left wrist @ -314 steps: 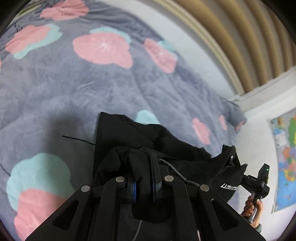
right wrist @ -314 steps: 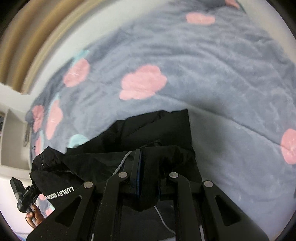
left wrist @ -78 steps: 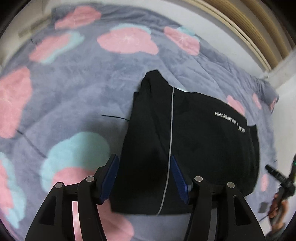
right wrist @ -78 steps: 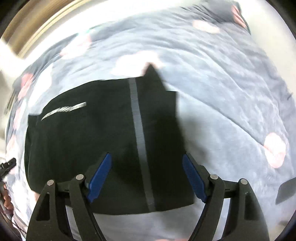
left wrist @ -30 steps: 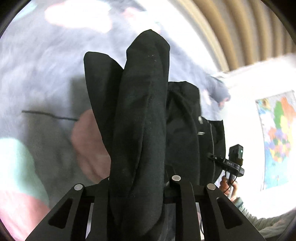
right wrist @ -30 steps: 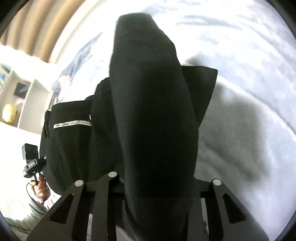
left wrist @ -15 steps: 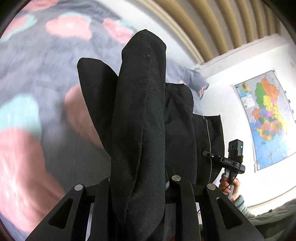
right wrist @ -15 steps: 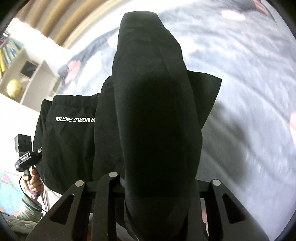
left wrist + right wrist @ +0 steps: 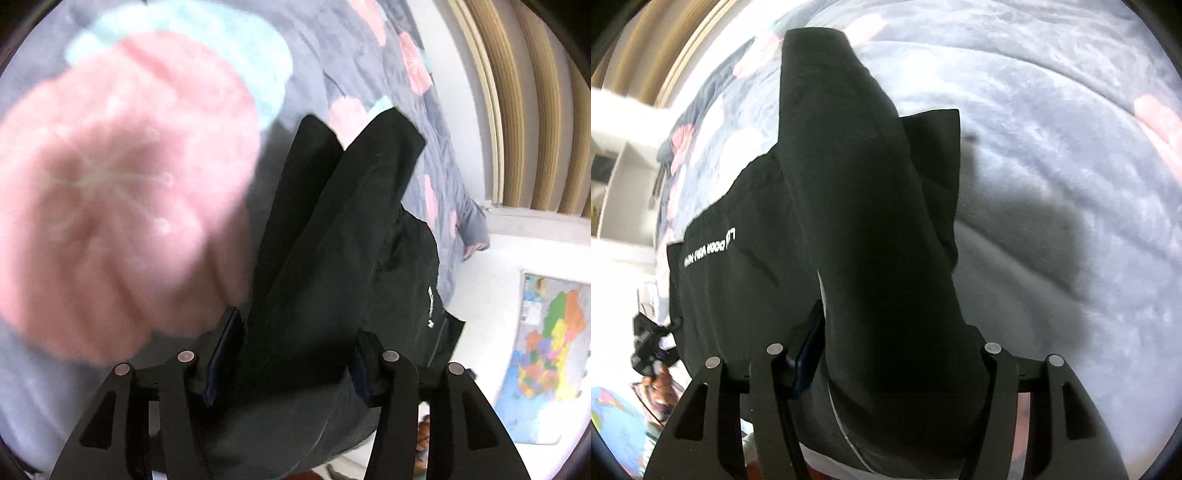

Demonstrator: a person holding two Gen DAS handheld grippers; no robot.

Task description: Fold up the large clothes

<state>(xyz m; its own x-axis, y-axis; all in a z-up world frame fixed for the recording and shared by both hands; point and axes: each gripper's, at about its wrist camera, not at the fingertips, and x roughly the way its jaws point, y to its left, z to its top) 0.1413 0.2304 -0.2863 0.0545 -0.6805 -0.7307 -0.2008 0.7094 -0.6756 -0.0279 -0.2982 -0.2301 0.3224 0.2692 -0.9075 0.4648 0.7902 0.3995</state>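
1. the black garment [image 9: 332, 266] hung in a thick bunched fold rising from between both grippers, over the bed, with more of it trailing toward the far side; white lettering [image 9: 709, 253] showed on the flatter part.
2. the left gripper [image 9: 288, 365] had its blue-padded fingers [image 9: 221, 354] spread apart, with the cloth bulging through the gap between them.
3. the right gripper [image 9: 897, 354] likewise had its fingers [image 9: 809, 350] set wide, the garment filling the space; whether the pads pressed on it could not be told.
4. beneath lay the grey blanket [image 9: 1052, 155] with pink and teal blotches [image 9: 122, 192], blurred near the left lens.
5. beyond the bed's far edge were beige curtains [image 9: 535, 103] and a coloured wall map [image 9: 550, 354].
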